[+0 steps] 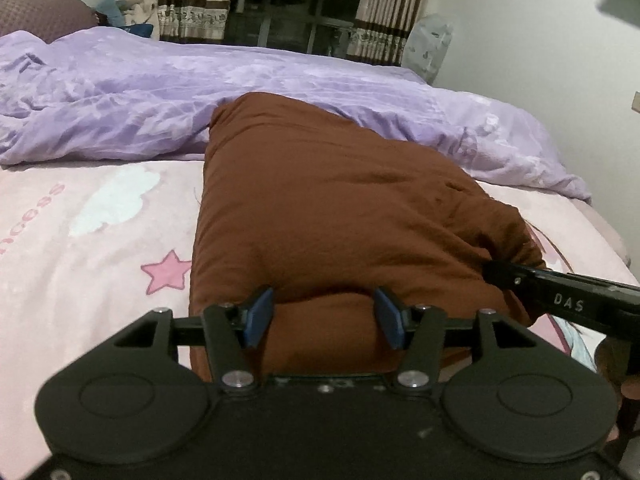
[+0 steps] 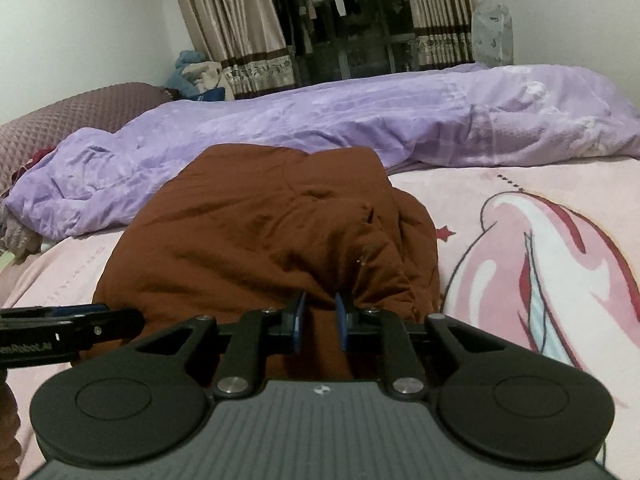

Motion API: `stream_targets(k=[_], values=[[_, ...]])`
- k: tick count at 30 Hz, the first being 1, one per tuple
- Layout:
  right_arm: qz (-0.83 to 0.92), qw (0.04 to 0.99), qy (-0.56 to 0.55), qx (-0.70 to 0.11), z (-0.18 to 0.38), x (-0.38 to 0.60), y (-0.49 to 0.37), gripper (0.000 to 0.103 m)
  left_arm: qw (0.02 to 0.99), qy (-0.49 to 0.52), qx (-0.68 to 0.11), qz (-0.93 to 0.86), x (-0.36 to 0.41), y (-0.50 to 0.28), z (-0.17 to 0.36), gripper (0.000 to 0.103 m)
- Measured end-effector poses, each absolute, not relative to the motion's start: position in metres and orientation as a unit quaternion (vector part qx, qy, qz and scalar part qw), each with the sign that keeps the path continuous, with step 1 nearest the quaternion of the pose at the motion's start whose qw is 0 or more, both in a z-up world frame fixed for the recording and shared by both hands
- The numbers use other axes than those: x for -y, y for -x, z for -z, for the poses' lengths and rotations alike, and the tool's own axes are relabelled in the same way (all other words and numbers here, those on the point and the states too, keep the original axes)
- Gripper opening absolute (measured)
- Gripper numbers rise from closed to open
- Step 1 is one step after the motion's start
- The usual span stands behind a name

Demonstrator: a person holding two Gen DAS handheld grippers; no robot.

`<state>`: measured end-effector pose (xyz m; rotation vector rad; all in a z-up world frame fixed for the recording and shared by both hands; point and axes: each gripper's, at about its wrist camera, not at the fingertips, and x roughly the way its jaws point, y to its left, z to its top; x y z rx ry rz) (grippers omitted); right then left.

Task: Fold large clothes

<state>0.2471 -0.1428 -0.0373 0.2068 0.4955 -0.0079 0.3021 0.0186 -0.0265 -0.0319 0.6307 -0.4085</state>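
Pink bed sheet (image 1: 100, 248): covers the bed; printed with a white cloud and a pink star to the left of the brown garment, and a large pink cartoon figure to its right.
Left gripper (image 1: 323, 318): at the near edge of the brown garment, left of the right gripper; its blue-padded fingers (image 1: 256, 316) stand wide apart, with brown cloth bulging between them but not pinched.
Brown garment (image 1: 320, 208): a thick, partly folded bundle lying on the pink bed sheet, its far end touching the purple duvet.
Right gripper (image 2: 319, 322): at the near right edge of the brown garment; its fingers (image 2: 299, 322) are close together, pinching a bunched fold of the cloth.
Purple duvet (image 1: 160, 96): rumpled across the bed, behind the brown garment.
Curtains (image 2: 240, 32): striped, well behind the brown garment, framing a dark window.
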Motion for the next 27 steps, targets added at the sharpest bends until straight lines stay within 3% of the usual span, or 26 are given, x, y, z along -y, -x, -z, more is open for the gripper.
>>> stream_targets(k=[2, 5, 12, 21, 23, 25, 27], values=[[-0.001, 0.965, -0.098, -0.244, 0.034, 0.143, -0.247, 0.02, 0.93, 0.016, -0.307, 0.202, -0.021, -0.303, 0.018, 0.062], [-0.025, 0.965, -0.115, -0.236, 0.021, 0.153, -0.249, 0.029, 0.938, 0.01, -0.289, 0.19, -0.025, -0.312, 0.004, 0.074], [-0.022, 0.969, -0.126, -0.209, -0.008, 0.189, -0.288, 0.057, 0.941, 0.019, -0.3, 0.153, -0.037, -0.368, -0.001, 0.075], [-0.062, 0.935, -0.186, -0.295, 0.017, 0.216, -0.351, 0.065, 0.925, 0.084, -0.325, 0.176, -0.038, -0.408, 0.009, 0.085], [-0.066, 0.932, -0.197, -0.297, 0.021, 0.217, -0.352, 0.051, 0.926, 0.084, -0.324, 0.176, -0.035, -0.409, 0.009, 0.085], [-0.068, 0.936, -0.193, -0.287, 0.021, 0.215, -0.351, 0.015, 0.926, 0.083, -0.321, 0.178, -0.034, -0.407, 0.009, 0.081], [-0.072, 0.94, -0.198, -0.269, 0.014, 0.215, -0.348, 0.01, 0.929, 0.084, -0.315, 0.176, -0.034, -0.404, 0.006, 0.079]])
